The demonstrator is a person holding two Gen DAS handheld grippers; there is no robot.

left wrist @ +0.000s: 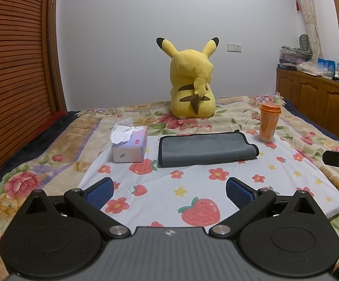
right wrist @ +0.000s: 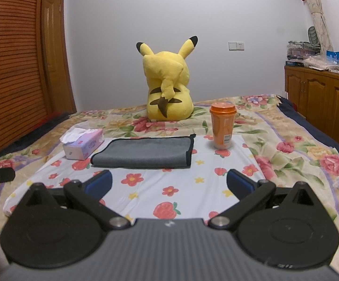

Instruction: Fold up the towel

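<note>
We hold both grippers low over the strawberry-print sheet (left wrist: 216,171), which lies on the floral bedspread (left wrist: 75,135), and the grey towel (left wrist: 204,148) lies folded flat ahead of them, well apart from the fingers. A tissue box (left wrist: 129,146) sits just beside its left edge and an orange cup (left wrist: 269,123) stands near its far right corner, with bare sheet between towel and fingers. The left gripper (left wrist: 169,190) and the right gripper (right wrist: 169,182) both have jaws spread wide, holding nothing.
</note>
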